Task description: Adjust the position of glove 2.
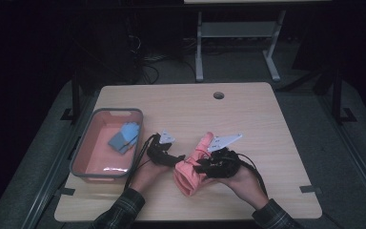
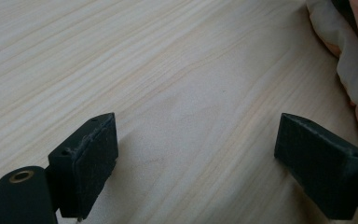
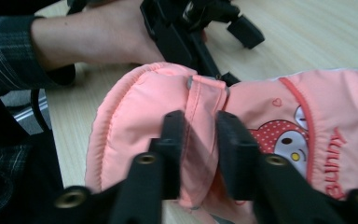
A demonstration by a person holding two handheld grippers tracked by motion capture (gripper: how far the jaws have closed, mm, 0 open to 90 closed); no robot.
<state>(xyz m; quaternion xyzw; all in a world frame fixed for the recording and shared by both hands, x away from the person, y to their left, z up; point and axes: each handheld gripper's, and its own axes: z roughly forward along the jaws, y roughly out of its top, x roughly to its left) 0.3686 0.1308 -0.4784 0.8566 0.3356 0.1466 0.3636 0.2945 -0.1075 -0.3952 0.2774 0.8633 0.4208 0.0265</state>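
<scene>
1. High view: a pink mitten [image 1: 194, 167] lies on the wooden table [image 1: 248, 114], near its front edge and well right of the grey bin [image 1: 106, 143] holding a blue cloth [image 1: 124, 137]. The left gripper [image 1: 171, 159] sits just beside the mitten's cuff; the right gripper [image 1: 209, 167] rests over it.
2. Left gripper view: jaws stand wide over bare wood, with the mitten's pale lining [image 2: 354, 70] at the right edge.
3. Right gripper view: jaws stand narrow around a fold of the cuff strap [image 3: 205, 100] (whether the pads press it, I cannot tell). The mitten [image 3: 140, 116] is padded, with a cartoon bunny and red lettering. It looks soft, light and slippery, so the strap or cuff hem seems the best hold.
</scene>
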